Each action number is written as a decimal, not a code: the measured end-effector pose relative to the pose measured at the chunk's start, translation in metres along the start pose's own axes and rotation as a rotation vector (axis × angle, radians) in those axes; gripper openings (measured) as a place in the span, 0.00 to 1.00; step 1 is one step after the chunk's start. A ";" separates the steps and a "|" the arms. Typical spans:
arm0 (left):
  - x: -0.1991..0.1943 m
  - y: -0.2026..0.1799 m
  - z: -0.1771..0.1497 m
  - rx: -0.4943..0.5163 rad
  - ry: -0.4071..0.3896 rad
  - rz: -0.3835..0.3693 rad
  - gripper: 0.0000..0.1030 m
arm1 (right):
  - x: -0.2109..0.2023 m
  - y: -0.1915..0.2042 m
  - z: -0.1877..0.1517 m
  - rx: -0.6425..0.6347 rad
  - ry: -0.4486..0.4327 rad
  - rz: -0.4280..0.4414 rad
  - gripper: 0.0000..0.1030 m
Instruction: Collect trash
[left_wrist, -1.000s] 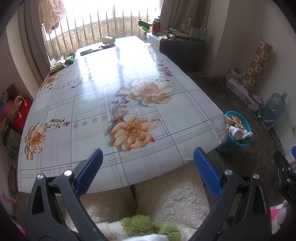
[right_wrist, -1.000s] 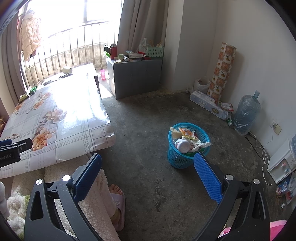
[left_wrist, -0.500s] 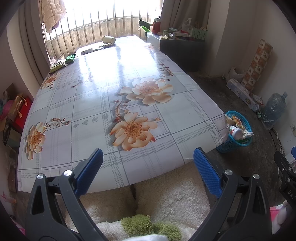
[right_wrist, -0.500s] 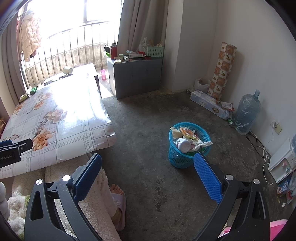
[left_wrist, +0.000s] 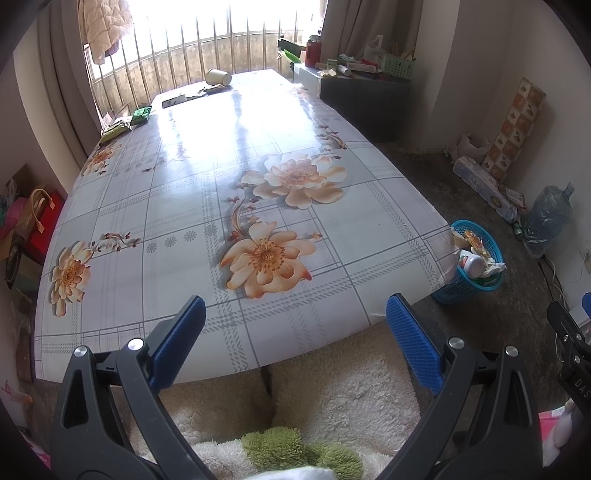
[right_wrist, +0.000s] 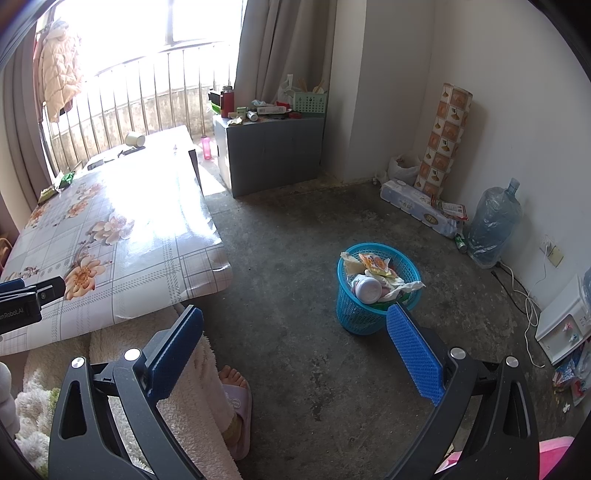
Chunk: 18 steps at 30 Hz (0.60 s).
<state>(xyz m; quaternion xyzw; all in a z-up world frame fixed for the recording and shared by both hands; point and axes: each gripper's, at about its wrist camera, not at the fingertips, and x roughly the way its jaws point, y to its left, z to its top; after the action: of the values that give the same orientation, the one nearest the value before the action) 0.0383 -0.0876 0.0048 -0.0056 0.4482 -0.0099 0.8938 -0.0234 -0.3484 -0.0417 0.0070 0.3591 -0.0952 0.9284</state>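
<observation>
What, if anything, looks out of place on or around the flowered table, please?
A paper cup lies tipped on its side at the table's far end, with green wrappers left at the far left edge. The blue basket on the floor is heaped above its rim.

1. The table (left_wrist: 258, 155) is lying bare across its near and middle stretch, giving open room above it.
2. A cup (left_wrist: 218, 77), a flat dark item (left_wrist: 175, 100) and green packets (left_wrist: 142, 114) are crowding only the far edge by the window bars.
3. The person's fleece-clad knees (left_wrist: 332, 384) are sitting just under the table's near edge.
4. The floor (right_wrist: 295, 229) between table and basket (right_wrist: 373, 317) is lying open.
5. Trash is heaping above the basket's rim, blocking its mouth.
6. A bottle (right_wrist: 493, 225), a long pack (right_wrist: 417, 206) and a cabinet (right_wrist: 273, 151) are lining the walls.
</observation>
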 end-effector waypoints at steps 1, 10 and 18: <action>0.000 0.000 0.000 0.000 0.000 -0.001 0.92 | 0.000 -0.001 0.000 0.000 0.000 0.000 0.94; 0.000 0.001 0.000 0.000 0.000 0.000 0.92 | 0.000 -0.001 0.000 0.001 0.000 0.001 0.94; 0.000 0.001 -0.001 -0.001 0.002 -0.001 0.92 | -0.001 -0.001 0.000 0.002 -0.001 0.001 0.94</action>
<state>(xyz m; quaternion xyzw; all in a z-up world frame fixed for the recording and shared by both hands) 0.0373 -0.0869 0.0039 -0.0060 0.4490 -0.0100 0.8934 -0.0245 -0.3490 -0.0413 0.0082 0.3586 -0.0950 0.9286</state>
